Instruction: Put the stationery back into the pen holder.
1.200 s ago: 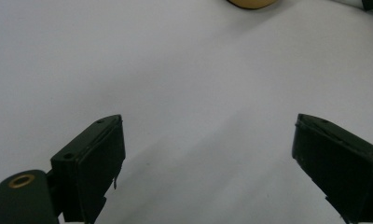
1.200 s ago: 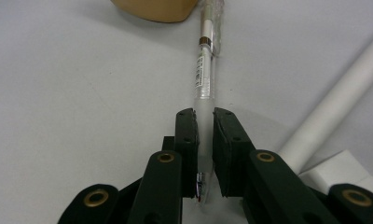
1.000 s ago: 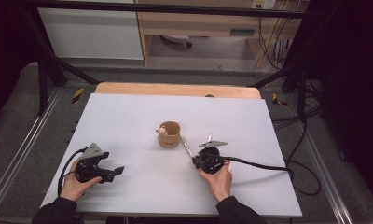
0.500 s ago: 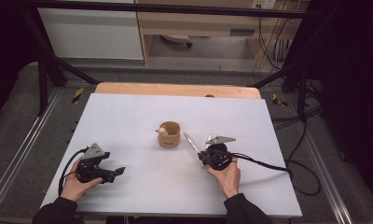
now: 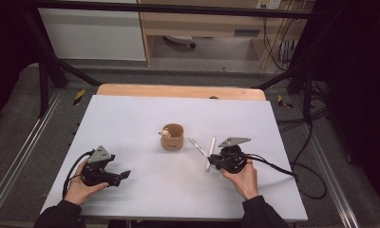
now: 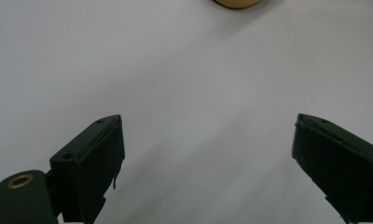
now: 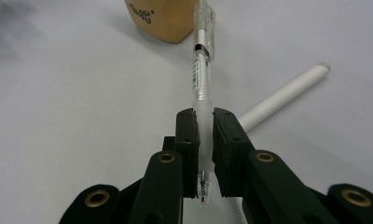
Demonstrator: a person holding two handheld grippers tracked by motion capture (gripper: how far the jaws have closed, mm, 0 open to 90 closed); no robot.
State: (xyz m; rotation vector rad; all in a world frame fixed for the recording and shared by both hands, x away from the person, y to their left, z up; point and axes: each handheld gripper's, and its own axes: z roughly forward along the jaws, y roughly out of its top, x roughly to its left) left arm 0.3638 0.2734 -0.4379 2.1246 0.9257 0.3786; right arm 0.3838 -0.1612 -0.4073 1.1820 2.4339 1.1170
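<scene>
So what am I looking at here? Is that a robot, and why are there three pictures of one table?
No robot arm: a person holds a hand-held tool with two black jaws in each hand. One picture comes from a camera above the table; the other two come from small cameras riding on each tool, looking along its jaws. On the white table stands a small wooden cup, with a white stick lying to its right. The right gripper is shut on a clear pen, pinched near its tip, the pen pointing toward the cup. The left gripper sits on the person's left with its jaws wide apart, nothing between them.
</scene>
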